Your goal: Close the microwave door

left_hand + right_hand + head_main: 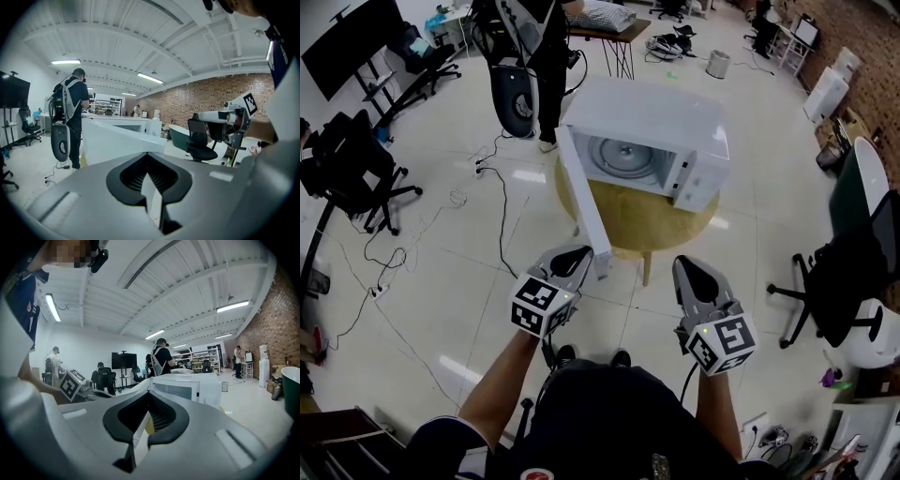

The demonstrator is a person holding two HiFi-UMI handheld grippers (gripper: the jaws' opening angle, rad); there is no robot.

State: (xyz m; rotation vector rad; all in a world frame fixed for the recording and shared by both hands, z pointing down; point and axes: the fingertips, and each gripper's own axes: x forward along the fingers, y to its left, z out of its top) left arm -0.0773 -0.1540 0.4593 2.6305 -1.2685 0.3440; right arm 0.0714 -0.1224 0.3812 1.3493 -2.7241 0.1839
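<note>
Both forearms come up from the bottom of the head view, elbows bent, with a gripper in each hand held low and pointing forward at the microwave (675,112). The left gripper (578,252) has its jaws pulled together with nothing in them, and so does the right gripper (685,263), so neither tool is holding anything. The microwave sits on a round wooden table (649,225), and its door (581,195) is swung wide open toward the person. The door's free end is just beside the left gripper's tip, while the right one hangs off to the side, well apart from the door. Handling-wise the door looks like a stiff, light panel on a hinge, so it probably doesn't need grabbing at all. A nudge with the closed left jaws on the outer face near the free edge, far from the hinge, should swing it round. The oven itself looks fairly light, so a hard shove might skate it across the tabletop, and easy pressure until the latch catches seems the safer bet.
</note>
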